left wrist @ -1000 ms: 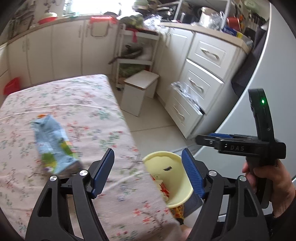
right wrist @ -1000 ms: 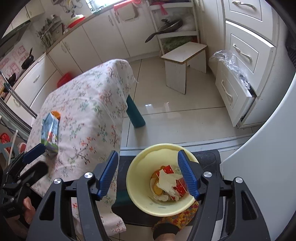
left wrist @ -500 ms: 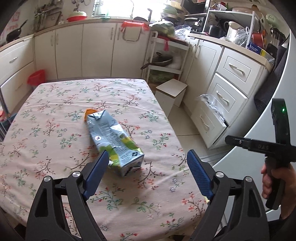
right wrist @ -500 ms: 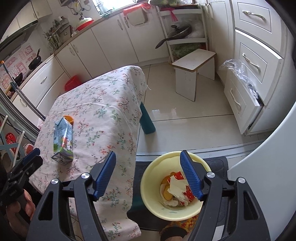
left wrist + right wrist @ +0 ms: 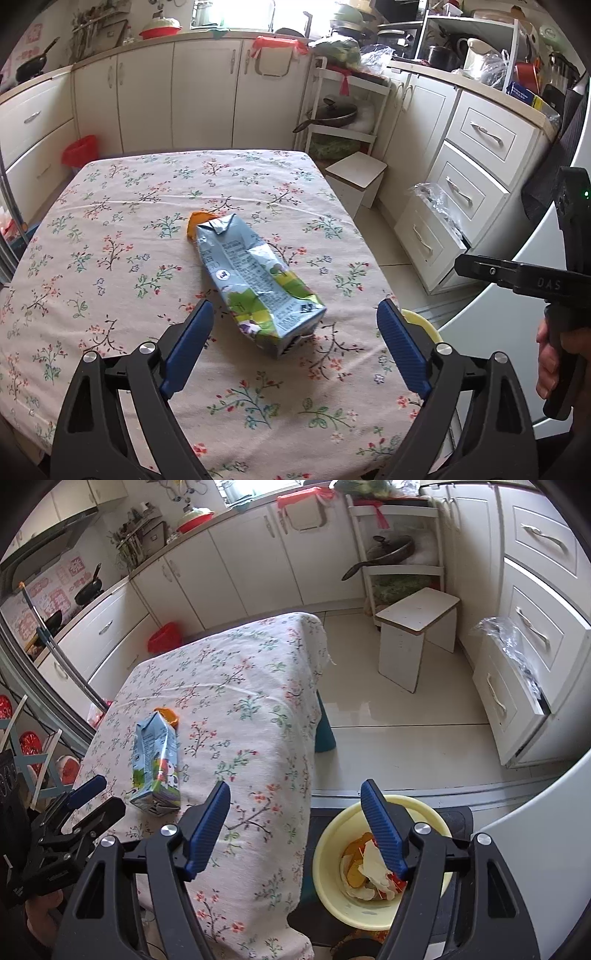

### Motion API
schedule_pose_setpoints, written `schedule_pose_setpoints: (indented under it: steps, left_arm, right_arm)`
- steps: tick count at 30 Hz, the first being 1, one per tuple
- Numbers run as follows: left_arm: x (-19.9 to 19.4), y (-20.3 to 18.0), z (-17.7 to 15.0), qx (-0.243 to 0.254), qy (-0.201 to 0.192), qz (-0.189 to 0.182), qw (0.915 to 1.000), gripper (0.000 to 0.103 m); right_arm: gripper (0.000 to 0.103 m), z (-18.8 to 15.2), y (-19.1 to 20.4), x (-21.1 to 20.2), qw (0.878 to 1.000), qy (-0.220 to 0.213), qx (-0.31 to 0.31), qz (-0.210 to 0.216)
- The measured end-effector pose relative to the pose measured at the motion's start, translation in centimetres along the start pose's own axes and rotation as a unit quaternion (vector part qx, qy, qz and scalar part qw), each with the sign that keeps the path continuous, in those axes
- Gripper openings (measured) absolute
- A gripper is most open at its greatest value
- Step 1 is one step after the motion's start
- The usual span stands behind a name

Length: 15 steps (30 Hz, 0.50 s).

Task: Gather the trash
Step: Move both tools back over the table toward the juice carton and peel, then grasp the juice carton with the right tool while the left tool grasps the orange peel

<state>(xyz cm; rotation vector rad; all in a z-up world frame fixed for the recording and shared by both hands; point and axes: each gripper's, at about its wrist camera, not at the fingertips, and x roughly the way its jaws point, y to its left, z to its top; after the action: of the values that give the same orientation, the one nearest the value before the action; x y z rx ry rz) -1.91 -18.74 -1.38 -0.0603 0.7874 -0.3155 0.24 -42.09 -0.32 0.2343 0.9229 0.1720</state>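
A crumpled blue and green drink carton [image 5: 255, 280] lies on its side on the floral tablecloth [image 5: 110, 229], with an orange scrap [image 5: 195, 221] at its far end. It also shows in the right wrist view [image 5: 155, 760]. My left gripper [image 5: 293, 339] is open and empty, just in front of the carton's near end. My right gripper [image 5: 295, 827] is open and empty, held off the table's right edge above the floor. A yellow bin [image 5: 332, 871] holding trash stands on the floor by the table's near right corner; its rim shows in the left wrist view [image 5: 424, 325].
A white stool [image 5: 417, 635] stands on the tiled floor beyond the table. White drawers [image 5: 528, 657] with a plastic bag line the right side. A red bin [image 5: 79, 155] sits by the far cabinets. A dark mat [image 5: 458, 819] lies under the yellow bin.
My left gripper has swung from the yellow bin at the table's edge to face the carton and moved closer to it. My right gripper has drifted left of the bin.
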Motion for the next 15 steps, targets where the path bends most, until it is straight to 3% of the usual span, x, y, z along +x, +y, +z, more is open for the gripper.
schedule_pose_setpoints:
  steps: [6,15]
  left_arm:
    - [-0.3,2.7,0.4,-0.019,-0.012,0.012,0.9997,0.086]
    - [-1.2,10.3,1.8,-0.063,-0.031,0.050,0.9962,0.086]
  right_arm:
    - [0.072,0.7,2.7,0.9,1.000,0.002,-0.019,0.010]
    - [0.074,-0.2,9.7,3.8,0.995,0.026,-0.082,0.044]
